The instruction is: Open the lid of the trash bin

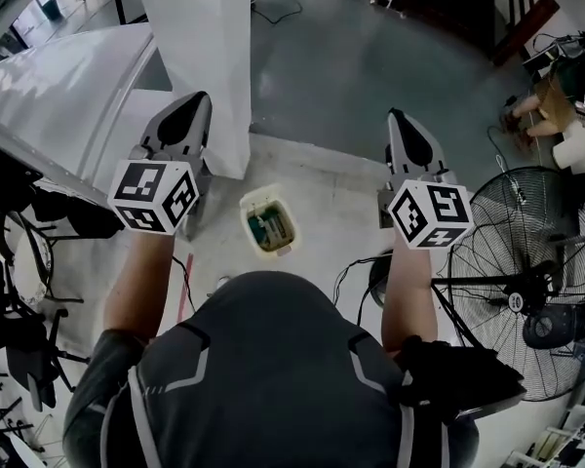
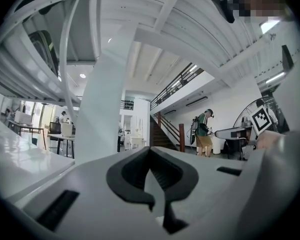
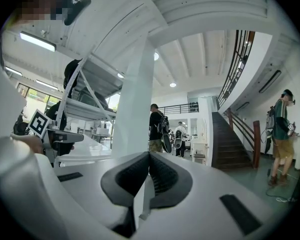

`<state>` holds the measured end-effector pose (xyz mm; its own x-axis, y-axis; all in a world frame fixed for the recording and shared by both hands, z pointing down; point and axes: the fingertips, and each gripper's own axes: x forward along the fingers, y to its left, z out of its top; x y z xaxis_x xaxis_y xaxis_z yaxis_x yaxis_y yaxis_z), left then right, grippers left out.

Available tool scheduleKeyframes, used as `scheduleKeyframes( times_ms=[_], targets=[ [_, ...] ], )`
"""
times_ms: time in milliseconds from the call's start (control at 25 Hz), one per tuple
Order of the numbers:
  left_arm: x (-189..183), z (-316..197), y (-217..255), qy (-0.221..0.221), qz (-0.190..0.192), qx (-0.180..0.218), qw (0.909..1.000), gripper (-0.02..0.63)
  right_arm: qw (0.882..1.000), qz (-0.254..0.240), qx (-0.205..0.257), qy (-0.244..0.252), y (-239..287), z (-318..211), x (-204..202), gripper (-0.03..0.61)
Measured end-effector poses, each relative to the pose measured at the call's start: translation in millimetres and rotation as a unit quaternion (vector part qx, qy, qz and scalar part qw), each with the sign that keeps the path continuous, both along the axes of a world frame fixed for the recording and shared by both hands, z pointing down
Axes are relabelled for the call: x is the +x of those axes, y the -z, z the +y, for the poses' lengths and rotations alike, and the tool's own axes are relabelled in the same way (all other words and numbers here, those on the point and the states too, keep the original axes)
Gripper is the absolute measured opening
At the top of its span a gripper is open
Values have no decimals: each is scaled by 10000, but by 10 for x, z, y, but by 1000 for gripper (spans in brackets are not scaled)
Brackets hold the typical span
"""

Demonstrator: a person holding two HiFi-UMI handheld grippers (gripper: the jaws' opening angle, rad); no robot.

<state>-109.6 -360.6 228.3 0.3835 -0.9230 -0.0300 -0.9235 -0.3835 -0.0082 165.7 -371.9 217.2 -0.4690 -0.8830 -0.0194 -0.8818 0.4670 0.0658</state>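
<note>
One cream trash bin (image 1: 246, 209) holds dark greenish contents (image 1: 270, 228)

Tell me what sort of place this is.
Likely an open workshop or lab hall: bare concrete floor, a big standing fan, and a staircase up to a railed upper level.

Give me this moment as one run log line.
left claw: shut, empty | right claw: shut, empty | trash bin: on floor below, neither claw touching it | lid: state unclear
</note>
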Motion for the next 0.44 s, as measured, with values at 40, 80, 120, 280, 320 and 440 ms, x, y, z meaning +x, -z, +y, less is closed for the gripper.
scheduleKeyframes(
  times_ms=[40,80,120,280,320,440],
  targets=[
    [-5,9,-17,-4,-5,-23,10000,9,10000,-6,-2,-4,-11,14,-4,26],
    [-11,17,-32,-6,-7,-40,10000,9,10000,-12,-4,-2,-21,25,-14,26],
    [-17,23,-42,-9,-6,-50,10000,9,10000,-16,-8,4,-31,32,-25,26],
    [1,26,-55,-13,-24,-65,10000,9,10000,-3,-24,9,-41,30,-33,26],
    [9,22,-54,-14,-28,-67,10000,9,10000,-4,-21,8,-36,26,-26,26],
    [24,9,-43,-9,-31,-72,10000,9,10000,-16,-5,13,-18,11,-10,26]
  ],
)
